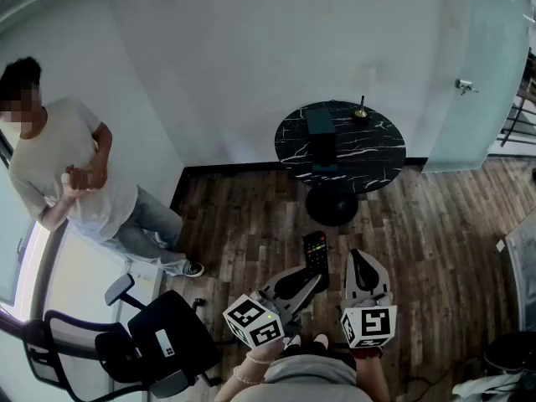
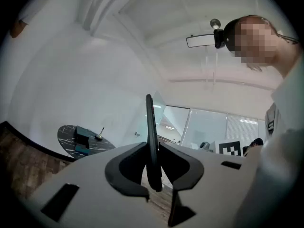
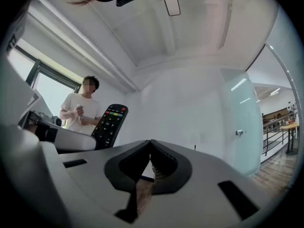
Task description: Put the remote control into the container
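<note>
One likely light, stiff, slick remote: I'm clamping its bottom end in left claw, right claw sitting closed, empty.

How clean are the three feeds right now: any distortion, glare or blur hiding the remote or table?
Head view: strong fisheye bending, dark corners, yet the remote control and the table look sharp. Left gripper view: remote edge-on and crisp, glass behind it glares pale. Right gripper view: even light, window at left blown out, remote buttons clear.
</note>
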`<state>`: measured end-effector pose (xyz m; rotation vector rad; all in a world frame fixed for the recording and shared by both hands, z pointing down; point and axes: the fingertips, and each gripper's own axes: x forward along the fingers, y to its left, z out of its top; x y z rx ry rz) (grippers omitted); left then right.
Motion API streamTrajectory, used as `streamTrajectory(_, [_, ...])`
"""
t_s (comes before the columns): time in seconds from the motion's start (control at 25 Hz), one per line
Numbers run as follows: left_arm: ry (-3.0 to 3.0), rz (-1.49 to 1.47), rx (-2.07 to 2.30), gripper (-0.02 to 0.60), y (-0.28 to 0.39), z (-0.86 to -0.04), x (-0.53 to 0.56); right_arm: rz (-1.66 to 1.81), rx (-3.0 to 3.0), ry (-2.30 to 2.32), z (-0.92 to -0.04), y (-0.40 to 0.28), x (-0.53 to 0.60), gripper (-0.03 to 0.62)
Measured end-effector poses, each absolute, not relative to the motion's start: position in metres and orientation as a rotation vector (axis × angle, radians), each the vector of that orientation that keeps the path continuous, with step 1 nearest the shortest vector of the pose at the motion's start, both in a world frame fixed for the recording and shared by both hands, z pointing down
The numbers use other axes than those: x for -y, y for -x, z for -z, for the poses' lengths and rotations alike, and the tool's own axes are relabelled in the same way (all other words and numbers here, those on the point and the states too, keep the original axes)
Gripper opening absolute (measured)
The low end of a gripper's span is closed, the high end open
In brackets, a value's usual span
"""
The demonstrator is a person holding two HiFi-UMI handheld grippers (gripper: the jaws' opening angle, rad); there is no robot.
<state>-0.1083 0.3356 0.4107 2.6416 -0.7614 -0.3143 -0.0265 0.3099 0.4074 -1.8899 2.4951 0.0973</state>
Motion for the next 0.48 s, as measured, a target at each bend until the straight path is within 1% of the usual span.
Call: streamTrajectory(0.48, [-2.645, 0.323, 0.758, 0.087, 0.1062, -0.4095, -0.3364, -0.143, -2.492, 1.863, -0.4039, 0.0252, -0.3106, 0.012])
